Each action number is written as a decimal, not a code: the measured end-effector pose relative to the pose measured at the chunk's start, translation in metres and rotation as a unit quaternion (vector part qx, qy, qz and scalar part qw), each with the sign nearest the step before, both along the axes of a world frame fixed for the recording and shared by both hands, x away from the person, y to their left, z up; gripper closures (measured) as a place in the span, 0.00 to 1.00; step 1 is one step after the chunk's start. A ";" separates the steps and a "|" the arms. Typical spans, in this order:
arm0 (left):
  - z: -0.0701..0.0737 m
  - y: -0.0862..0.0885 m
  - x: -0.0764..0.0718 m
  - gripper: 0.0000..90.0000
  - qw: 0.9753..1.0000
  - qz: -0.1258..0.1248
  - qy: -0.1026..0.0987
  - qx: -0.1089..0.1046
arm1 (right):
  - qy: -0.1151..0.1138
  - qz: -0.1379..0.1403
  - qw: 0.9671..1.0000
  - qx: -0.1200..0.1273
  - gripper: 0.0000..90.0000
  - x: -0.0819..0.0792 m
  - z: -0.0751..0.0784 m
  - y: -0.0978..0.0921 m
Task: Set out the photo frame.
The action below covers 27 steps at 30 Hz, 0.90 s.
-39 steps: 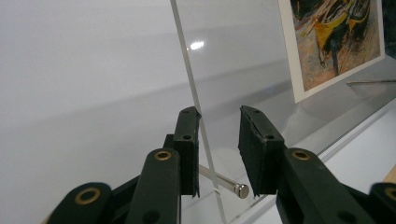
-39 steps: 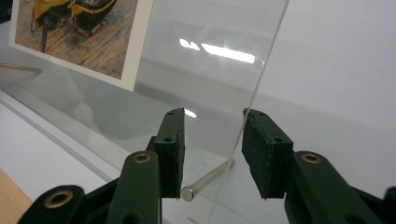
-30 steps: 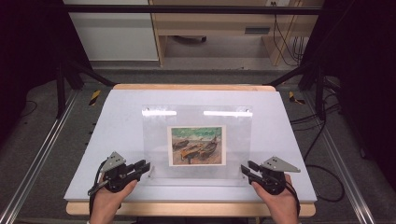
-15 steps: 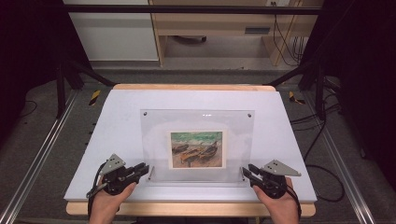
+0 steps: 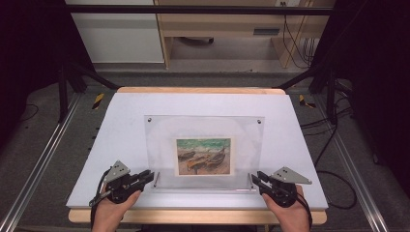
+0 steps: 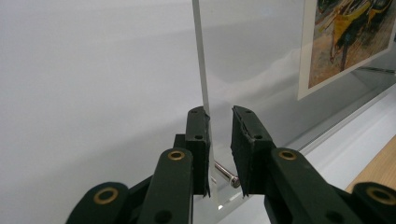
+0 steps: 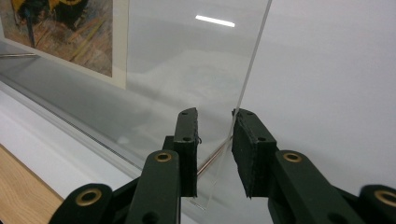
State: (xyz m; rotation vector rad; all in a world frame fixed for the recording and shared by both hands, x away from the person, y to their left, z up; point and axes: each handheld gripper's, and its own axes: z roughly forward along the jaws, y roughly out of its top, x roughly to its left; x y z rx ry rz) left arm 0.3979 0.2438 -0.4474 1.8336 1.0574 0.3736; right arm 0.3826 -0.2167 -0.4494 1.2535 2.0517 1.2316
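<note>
Stood tilted on the tabletop [image 5: 121, 125]: clear acrylic frame [image 5: 203, 130], each lower corner straddled by left gripper [image 5: 150, 177] and right gripper [image 5: 255, 180], jaws spread.

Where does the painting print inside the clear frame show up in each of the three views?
High view: the painting print sits at centre, low in the clear frame.
Left gripper view: the print is at the top right corner, behind the panel.
Right gripper view: the print is at the top left corner.
Shared landmark: the print's white border.

The picture [image 6: 348, 44] in the acrylic frame [image 6: 201, 70] is cut off at the top edge.
</note>
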 end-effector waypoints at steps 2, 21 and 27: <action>0.000 0.000 0.000 0.84 1.000 0.000 0.000 0.000 | 0.000 -0.001 1.000 0.000 0.80 0.000 0.000 0.000; -0.001 -0.001 -0.004 0.84 1.000 0.000 0.002 0.005 | 0.003 0.000 1.000 -0.006 0.80 -0.004 -0.001 0.001; -0.001 -0.001 -0.005 0.84 1.000 0.000 0.002 0.006 | 0.000 0.001 1.000 -0.007 0.80 -0.004 -0.001 0.001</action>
